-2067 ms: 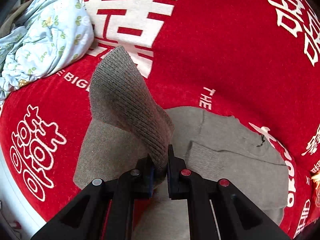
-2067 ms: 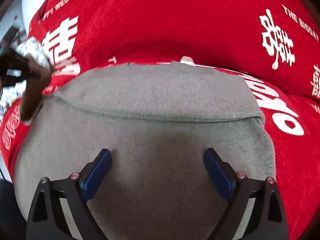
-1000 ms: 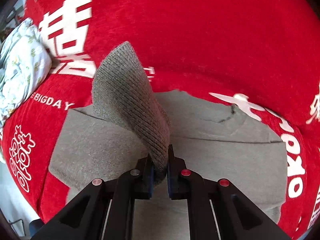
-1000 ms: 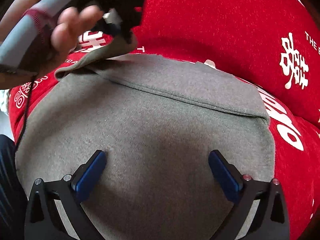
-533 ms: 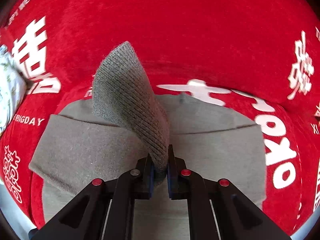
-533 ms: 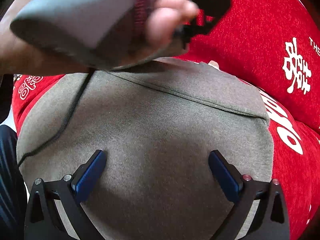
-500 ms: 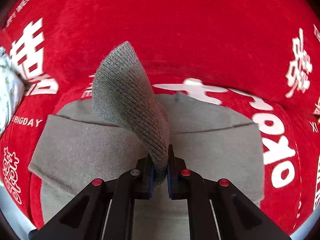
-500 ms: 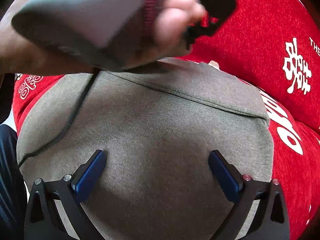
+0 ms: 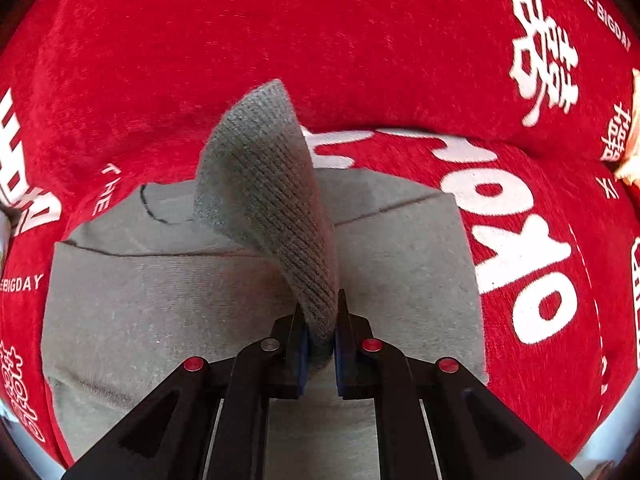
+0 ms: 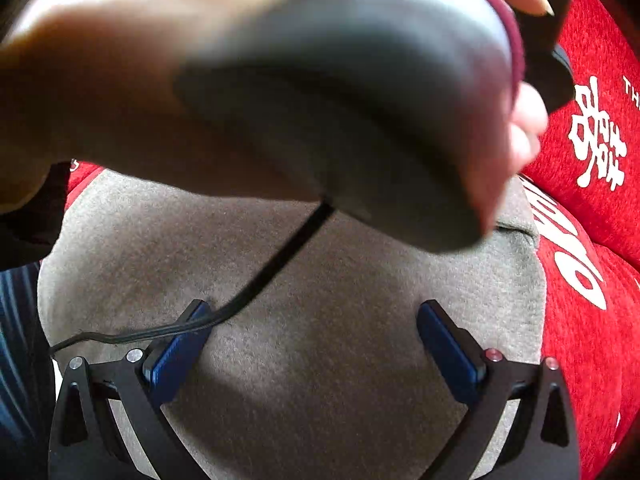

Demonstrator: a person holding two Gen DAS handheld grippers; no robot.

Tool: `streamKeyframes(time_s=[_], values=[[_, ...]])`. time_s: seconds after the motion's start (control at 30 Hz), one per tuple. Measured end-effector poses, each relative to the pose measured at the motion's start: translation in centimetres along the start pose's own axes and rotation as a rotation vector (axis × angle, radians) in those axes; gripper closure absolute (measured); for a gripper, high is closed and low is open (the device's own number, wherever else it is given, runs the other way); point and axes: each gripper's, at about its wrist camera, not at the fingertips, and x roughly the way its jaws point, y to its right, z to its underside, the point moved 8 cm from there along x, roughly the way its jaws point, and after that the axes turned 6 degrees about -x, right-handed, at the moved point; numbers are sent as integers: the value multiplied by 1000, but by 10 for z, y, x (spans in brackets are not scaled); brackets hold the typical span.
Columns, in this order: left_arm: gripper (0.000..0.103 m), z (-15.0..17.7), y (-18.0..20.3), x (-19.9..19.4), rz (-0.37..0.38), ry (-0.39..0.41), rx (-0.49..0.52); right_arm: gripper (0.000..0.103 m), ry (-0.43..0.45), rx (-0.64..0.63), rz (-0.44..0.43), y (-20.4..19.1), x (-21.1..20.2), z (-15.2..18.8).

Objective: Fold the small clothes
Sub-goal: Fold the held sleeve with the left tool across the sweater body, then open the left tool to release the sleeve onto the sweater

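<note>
A grey-brown knit sweater (image 9: pixel 160 300) lies spread on the red cloth (image 9: pixel 320 40); it also shows in the right wrist view (image 10: pixel 320 340). My left gripper (image 9: pixel 320 340) is shut on the sweater's ribbed cuff (image 9: pixel 272 200), which stands up from the jaws above the sweater's body. My right gripper (image 10: pixel 316 336) is open and empty, its blue pads wide apart just over the sweater's near part. In the right wrist view the person's left hand and the left gripper's handle (image 10: pixel 340 100) fill the upper half and hide the far part of the sweater.
The red cloth has white characters and letters (image 9: pixel 520 232) printed around the sweater. A black cable (image 10: pixel 260 280) hangs from the handle across the right gripper's left finger. A pale object (image 9: pixel 630 152) shows at the right edge.
My left gripper has carried the cuff rightward across the sweater. The left hand and handle have swung in close over the right gripper's view. The right gripper has stayed open and still.
</note>
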Motion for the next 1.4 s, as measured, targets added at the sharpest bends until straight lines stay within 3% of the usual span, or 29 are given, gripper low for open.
streamKeyframes(time_s=[0.33,0.37,0.43,0.47,0.5,0.57,0.67,0.73,0.77,0.83,0.93,1.0,1.07,1.13,1.2,1.27,1.33,1.4], values=[[92,10,17,17,-25,-12,79,1,11,-16,1,-1,-6,1],[86,11,17,19,-30,-18,83,1,13,-17,1,-3,-7,1],[45,13,20,21,-16,-20,91,0,16,-19,3,-4,-10,2],[17,12,20,19,-20,-3,91,1,17,-20,3,-5,-12,3],[11,10,19,12,-43,44,93,1,18,-23,4,-6,-13,4],[11,10,20,4,-39,76,124,1,19,-24,5,-7,-13,2],[11,9,18,-12,33,90,144,0,18,-24,4,-6,-13,0],[11,1,8,-18,31,126,133,0,17,-24,5,-4,-11,-1],[11,-5,2,-17,6,138,122,0,17,-25,7,-4,-12,-1],[11,-23,-22,-7,-114,158,72,0,18,-27,11,-6,-12,-3],[11,-25,-54,29,-252,44,-4,1,23,-27,10,-9,-13,-4],[11,-15,-53,37,-266,37,38,0,24,-27,10,-9,-13,-4],[12,-4,-39,28,-210,57,89,0,23,-27,9,-11,-14,-4],[12,18,-12,14,45,-14,125,0,24,-27,10,-10,-14,-5],[11,30,8,-7,160,-6,201,0,25,-27,10,-6,-14,-4],[11,32,19,-20,201,23,259,0,25,-27,11,-6,-14,-4],[11,31,28,-20,260,-12,287,0,27,-28,14,-7,-15,-4],[11,27,35,-10,231,-33,292,0,30,-29,16,-8,-16,-4]])
